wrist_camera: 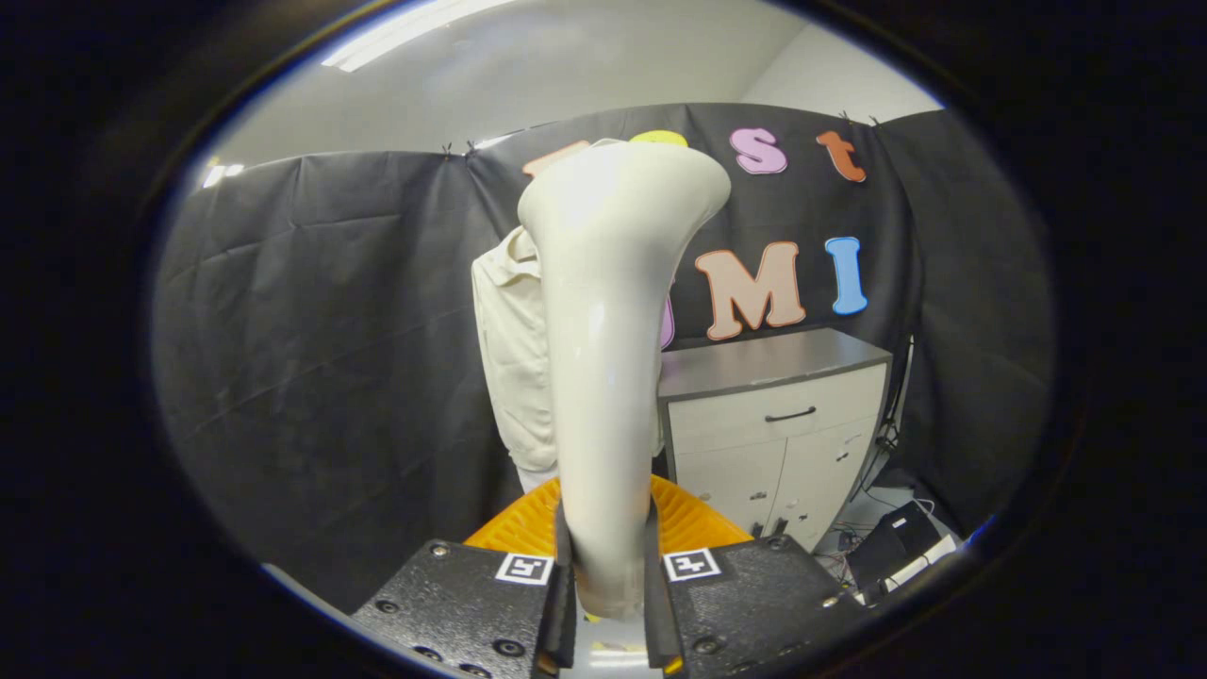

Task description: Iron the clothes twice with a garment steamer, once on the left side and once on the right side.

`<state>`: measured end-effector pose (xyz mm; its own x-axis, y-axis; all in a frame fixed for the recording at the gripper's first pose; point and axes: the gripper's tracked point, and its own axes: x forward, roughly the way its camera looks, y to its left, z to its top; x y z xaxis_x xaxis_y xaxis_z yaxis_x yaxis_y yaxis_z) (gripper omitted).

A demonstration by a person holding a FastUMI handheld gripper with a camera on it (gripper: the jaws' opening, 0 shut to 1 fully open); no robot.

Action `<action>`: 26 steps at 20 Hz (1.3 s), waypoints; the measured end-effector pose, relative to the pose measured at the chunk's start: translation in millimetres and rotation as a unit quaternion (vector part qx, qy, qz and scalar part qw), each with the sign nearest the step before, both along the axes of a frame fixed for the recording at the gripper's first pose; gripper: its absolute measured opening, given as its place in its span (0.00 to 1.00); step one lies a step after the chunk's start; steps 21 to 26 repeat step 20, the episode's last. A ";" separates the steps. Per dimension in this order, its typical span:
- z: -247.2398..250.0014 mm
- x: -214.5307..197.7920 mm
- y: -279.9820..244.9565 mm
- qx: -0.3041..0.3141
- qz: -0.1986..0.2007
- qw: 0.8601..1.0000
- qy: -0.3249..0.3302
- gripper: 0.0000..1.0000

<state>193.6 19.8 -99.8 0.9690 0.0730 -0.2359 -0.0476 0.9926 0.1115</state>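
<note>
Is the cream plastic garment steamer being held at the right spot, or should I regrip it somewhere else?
Keep the grip low on the cream plastic garment steamer, at its narrow straight handle, coming from either side. The claw is already shut there, both fingers pressing it. The neck widens upward into a flared head, too broad to clamp, and that head must stay free to face the beige shirt hanging beyond.

Steamer (608, 377) between the tongs (608, 589), shirt (512, 358) behind (cabinet (773, 424) apparently right of it).
</note>
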 end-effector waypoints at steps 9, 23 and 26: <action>-3.7 -8.8 -0.5 0.010 -0.009 1.000 0.002 0.29; -18.3 -36.1 -14.6 0.031 -0.025 0.999 -0.007 0.29; -18.3 -36.1 -14.6 0.031 -0.025 0.999 -0.007 0.29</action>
